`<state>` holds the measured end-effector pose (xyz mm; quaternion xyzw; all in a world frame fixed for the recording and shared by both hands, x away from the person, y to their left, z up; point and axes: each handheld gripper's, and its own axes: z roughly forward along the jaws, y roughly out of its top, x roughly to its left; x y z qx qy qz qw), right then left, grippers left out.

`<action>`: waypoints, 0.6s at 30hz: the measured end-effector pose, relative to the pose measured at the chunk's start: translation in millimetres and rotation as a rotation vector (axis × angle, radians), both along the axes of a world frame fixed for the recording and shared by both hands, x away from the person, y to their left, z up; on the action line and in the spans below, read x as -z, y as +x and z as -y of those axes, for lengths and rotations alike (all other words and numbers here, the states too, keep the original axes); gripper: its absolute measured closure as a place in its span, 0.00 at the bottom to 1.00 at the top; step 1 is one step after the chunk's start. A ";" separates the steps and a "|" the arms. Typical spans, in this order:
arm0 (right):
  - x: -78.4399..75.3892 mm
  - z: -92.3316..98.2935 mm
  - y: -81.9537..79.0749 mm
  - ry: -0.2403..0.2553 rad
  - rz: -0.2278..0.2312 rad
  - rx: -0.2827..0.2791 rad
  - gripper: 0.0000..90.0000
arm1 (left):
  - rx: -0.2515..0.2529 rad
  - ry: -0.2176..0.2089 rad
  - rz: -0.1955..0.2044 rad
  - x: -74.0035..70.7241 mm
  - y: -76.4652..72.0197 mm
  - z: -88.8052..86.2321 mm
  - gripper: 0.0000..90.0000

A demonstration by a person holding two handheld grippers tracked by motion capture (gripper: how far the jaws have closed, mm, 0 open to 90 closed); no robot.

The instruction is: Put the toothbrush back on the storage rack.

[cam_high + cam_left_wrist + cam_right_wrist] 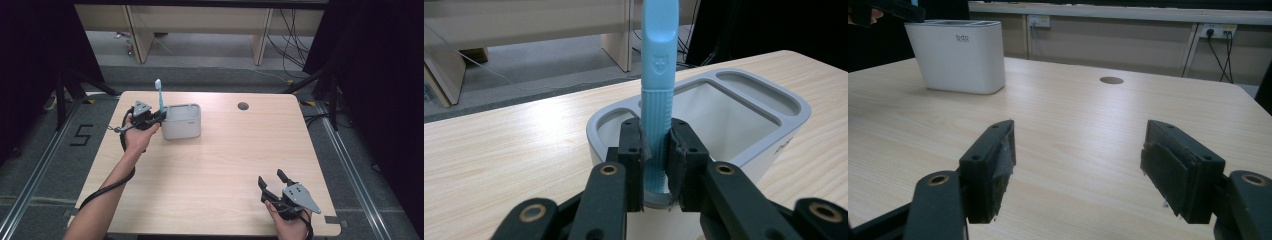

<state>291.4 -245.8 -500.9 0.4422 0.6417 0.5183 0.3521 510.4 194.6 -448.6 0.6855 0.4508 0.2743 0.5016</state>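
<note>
A light blue toothbrush (159,95) (658,75) stands upright, head up, at the left end of a white holder (182,127) (774,135). My left gripper (159,116) (656,150) is shut on its ribbed handle, both pads pressing on it. The handle's lower end hangs at the holder's near rim, by a small end compartment; whether it touches I cannot tell. The holder's big middle compartment looks empty. My right gripper (271,178) (1078,160) rests open near the table's front right edge with nothing between its jaws. The holder (960,57) stands far off to its left.
A round cable hole (243,106) (1111,80) sits at the back of the wooden table (215,165). Bare wood stretches between the two grippers. Beyond the table's far edge are bench legs and cables on the floor.
</note>
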 end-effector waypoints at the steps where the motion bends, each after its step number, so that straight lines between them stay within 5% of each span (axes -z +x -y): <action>1: 0.0 0.1 -0.1 -0.002 0.000 0.001 0.34 | -0.001 0.001 0.002 -0.2 -0.4 -0.4 0.84; 11: 0.8 -0.7 0.6 0.023 -0.004 -0.005 0.33 | 0.001 -0.019 0.034 -2.4 -10.4 -7.1 0.67; 18: -0.2 -0.2 -0.9 -0.008 -0.021 0.016 0.33 | -0.001 -0.035 0.059 -7.6 -20.5 -11.7 0.59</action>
